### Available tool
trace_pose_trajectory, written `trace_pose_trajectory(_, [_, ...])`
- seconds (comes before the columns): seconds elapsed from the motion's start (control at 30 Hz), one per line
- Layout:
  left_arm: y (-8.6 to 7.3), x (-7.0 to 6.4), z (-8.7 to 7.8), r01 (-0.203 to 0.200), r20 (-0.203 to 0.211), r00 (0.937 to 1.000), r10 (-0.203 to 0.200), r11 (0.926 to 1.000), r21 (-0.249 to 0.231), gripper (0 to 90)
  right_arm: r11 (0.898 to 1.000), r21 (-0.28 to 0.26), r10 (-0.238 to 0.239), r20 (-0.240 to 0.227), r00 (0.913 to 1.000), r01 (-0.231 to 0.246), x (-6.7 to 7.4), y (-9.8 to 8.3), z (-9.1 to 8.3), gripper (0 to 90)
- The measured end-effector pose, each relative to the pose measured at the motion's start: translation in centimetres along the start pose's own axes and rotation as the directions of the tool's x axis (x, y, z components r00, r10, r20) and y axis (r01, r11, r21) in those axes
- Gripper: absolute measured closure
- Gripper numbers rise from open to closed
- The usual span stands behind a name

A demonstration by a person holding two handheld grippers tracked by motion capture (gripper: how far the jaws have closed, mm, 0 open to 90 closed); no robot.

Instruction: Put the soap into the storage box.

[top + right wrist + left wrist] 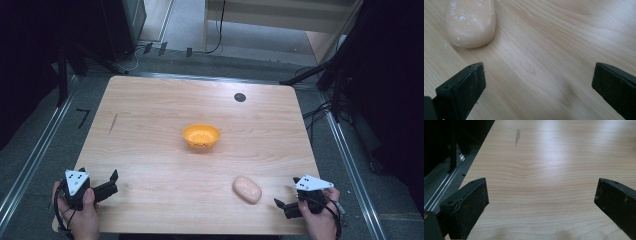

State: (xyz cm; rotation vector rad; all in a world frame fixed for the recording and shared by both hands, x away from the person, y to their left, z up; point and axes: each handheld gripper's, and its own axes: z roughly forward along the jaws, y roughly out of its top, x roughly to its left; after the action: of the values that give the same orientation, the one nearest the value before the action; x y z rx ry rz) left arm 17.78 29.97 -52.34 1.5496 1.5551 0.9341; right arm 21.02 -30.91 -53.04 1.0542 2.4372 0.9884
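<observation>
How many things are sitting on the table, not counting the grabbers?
2: an orange bowl near the middle, and a pale pink soap-like lump toward the near edge, by the right gripper.

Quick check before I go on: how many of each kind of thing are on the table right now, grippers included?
Orange bowl: 1
Pale pink soap bar: 1
Handheld grippers: 2, the left gripper and the right gripper, both open and holding nothing
Total: 4
</observation>
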Motion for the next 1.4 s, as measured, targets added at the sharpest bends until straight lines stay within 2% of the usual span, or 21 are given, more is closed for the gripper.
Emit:
trace_pose_trajectory(0.4, [0.0, 0.0, 0.0, -0.005, 0.003, 1.0000, 0.005, 1.0000, 0.001, 0.0, 0.998, 0.038, -0.044, -0.035, 0.9984, 0.046, 0.8, 2.2, 0.8, 0.0])
trace_pose_trajectory(0.8, [0.0, -0.1, 0.0, -0.007, 0.008, 0.9999, 0.007, 1.0000, 0.001, 0.0, 0.992, 0.078, -0.095, -0.074, 0.9927, 0.101, 1.7, 4.2, 1.9, 0.0])
trace_pose_trajectory(0.83, [0.0, -0.1, 0.0, -0.007, 0.007, 1.0000, 0.007, 1.0000, 0.000, 0.0, 0.992, 0.088, -0.087, -0.078, 0.9932, 0.093, 1.9, 4.3, 1.9, 0.0])
trace_pose_trajectory(1.17, [0.0, -0.1, 0.0, -0.010, 0.004, 0.9999, 0.010, 0.9999, 0.006, 0.0, 0.982, 0.116, -0.136, -0.108, 0.9849, 0.148, 2.7, 5.8, 2.3, 0.0])
trace_pose_trajectory(1.4, [0.0, -0.1, 0.1, -0.012, 0.004, 0.9999, 0.012, 0.9999, 0.006, 0.0, 0.979, 0.125, -0.142, -0.134, 0.9808, 0.159, 3.5, 6.8, 2.9, 0.1])
